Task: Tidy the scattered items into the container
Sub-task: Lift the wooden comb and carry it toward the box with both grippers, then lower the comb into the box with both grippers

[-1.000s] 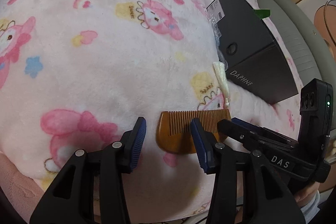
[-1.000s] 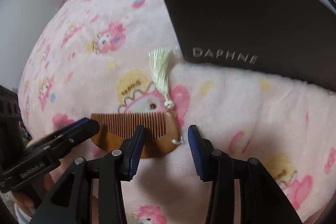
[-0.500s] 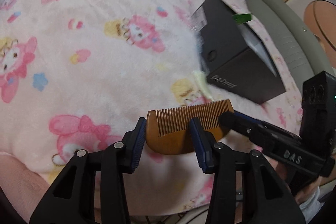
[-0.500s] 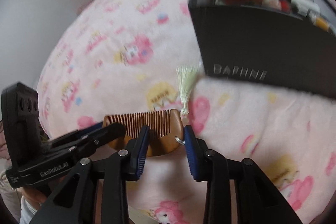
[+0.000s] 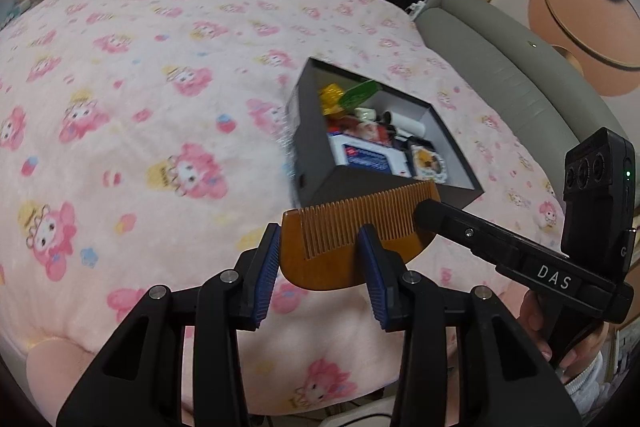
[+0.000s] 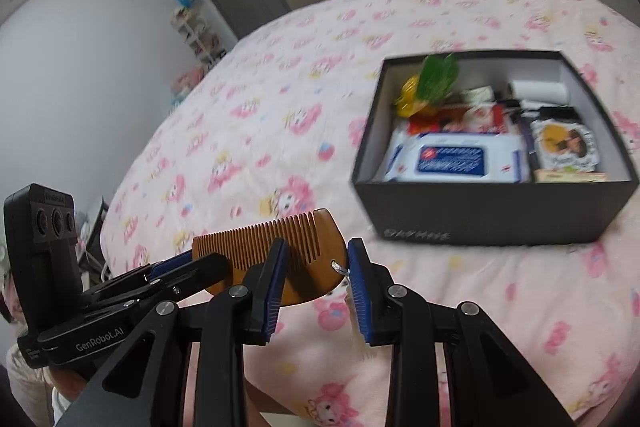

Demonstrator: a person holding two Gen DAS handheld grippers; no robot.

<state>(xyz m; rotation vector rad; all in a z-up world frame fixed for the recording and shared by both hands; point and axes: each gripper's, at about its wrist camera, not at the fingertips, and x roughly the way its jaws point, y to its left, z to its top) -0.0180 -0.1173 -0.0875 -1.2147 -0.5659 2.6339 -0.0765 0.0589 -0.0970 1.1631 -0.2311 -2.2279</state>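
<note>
We have the wooden comb (image 5: 352,239) up off the bed (image 5: 160,107), carried between both tools: the left hand-held gripper (image 5: 318,259) is clamped across the comb's left end, its blue pads (image 5: 267,267) pressing the wood from either side, and the right hand-held gripper (image 6: 316,279) is closed on the opposite end, beside the small hole where a pale cord is tied on. In the right wrist view the comb (image 6: 272,247) hangs in the air short of the dark box (image 6: 492,211), well apart from its near wall and a little to its left. The box sits open on the pink blanket and already holds a good many things: a white and blue wipes pack (image 6: 456,157), a yellow and green toy (image 6: 428,87), a white roll (image 6: 540,93), a round printed packet (image 6: 564,145) and some smaller bits we cannot make out. As far as both views reach, the blanket around the box shows no other loose item, so we judge the tidying to be near its close, with the comb the one thing we can see outside the container. What remains for it is to be carried over the rim and let go inside; parts of the bed lie beyond our views, so we cannot rule out more strays there
</note>
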